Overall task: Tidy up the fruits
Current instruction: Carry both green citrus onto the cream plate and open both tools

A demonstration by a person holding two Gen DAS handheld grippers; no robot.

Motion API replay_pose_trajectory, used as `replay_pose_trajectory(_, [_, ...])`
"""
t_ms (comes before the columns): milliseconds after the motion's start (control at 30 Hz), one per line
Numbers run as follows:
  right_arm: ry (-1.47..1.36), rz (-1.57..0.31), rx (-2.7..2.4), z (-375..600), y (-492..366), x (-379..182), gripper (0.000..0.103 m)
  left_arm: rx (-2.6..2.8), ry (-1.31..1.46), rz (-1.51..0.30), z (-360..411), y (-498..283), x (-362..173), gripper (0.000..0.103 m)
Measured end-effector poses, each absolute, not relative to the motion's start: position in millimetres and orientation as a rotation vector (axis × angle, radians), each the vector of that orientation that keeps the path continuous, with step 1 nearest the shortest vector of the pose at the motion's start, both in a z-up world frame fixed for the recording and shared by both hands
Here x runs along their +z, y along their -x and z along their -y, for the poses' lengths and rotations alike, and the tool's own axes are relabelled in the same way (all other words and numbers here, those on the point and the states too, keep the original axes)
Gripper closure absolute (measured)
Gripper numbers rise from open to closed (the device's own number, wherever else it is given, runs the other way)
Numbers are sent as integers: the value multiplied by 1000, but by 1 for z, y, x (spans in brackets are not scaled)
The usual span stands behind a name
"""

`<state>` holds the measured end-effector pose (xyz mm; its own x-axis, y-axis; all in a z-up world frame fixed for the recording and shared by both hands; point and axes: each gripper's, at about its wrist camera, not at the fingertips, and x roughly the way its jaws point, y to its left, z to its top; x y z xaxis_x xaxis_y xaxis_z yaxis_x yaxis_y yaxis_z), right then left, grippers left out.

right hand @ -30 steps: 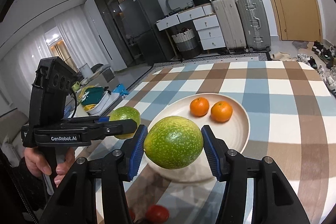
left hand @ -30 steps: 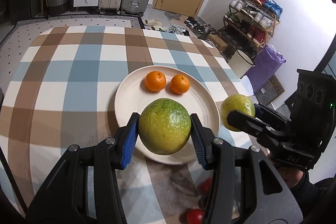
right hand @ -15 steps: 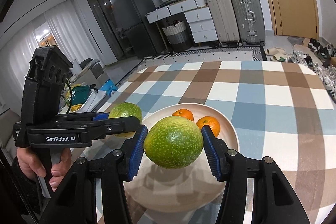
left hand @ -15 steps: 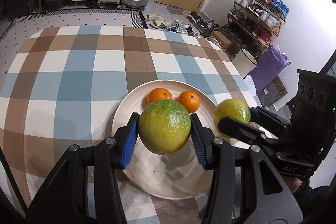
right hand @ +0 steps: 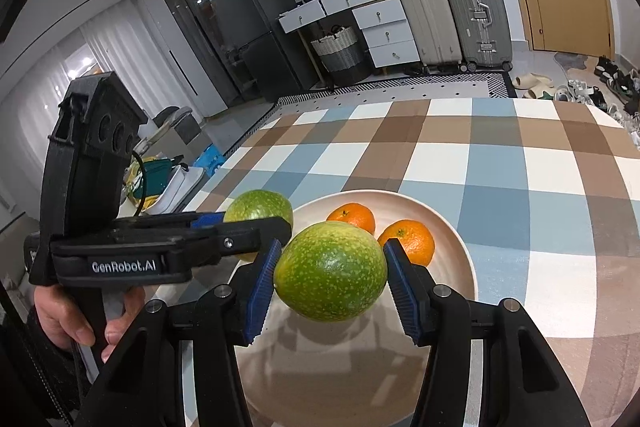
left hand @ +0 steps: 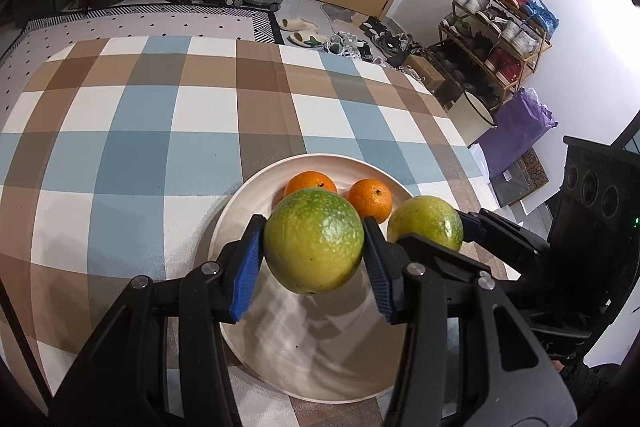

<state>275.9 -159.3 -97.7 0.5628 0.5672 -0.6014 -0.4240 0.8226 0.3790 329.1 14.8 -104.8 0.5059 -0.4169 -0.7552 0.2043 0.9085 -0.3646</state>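
My left gripper point(left hand: 314, 253) is shut on a green citrus fruit point(left hand: 314, 241) and holds it above the near part of a cream plate point(left hand: 240, 203). My right gripper point(right hand: 330, 271) is shut on a second green citrus fruit point(right hand: 330, 277), also above the plate point(right hand: 460, 243). Two small oranges point(left hand: 314, 183) point(left hand: 370, 199) lie side by side on the plate's far part; they also show in the right wrist view point(right hand: 352, 217) point(right hand: 410, 241). Each gripper with its fruit shows in the other view: the right gripper's fruit point(left hand: 426, 223), the left gripper's fruit point(right hand: 260, 207).
The plate stands on a table with a blue, brown and white checked cloth point(left hand: 132, 131). The table's right edge point(left hand: 460, 131) drops to a floor with a shoe rack and a purple bag. Suitcases and drawers stand far behind.
Both grippers have moved forward with their fruits, from the plate's near edge to over the plate. The red fruits near the table's front edge have dropped out of view.
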Motion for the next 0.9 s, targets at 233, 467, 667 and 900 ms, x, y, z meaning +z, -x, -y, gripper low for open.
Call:
replay_pose_trajectory(233, [-113, -785, 549, 147, -276, -103, 49, -383, 268, -986, -19, -336, -115, 58])
replay_pose_trajectory(467, [-83, -784, 540, 139, -279, -110, 48, -391, 285, -989, -18, -343, -117, 58])
replay_pose_trajectory(667, [-105, -749, 530, 149, -270, -101, 43, -372, 268, -966, -18, -336, -105, 58])
replay_pose_trajectory(900, [-130, -703, 504, 165, -248, -86, 40, -352, 270, -944, -25, -320, -92, 58])
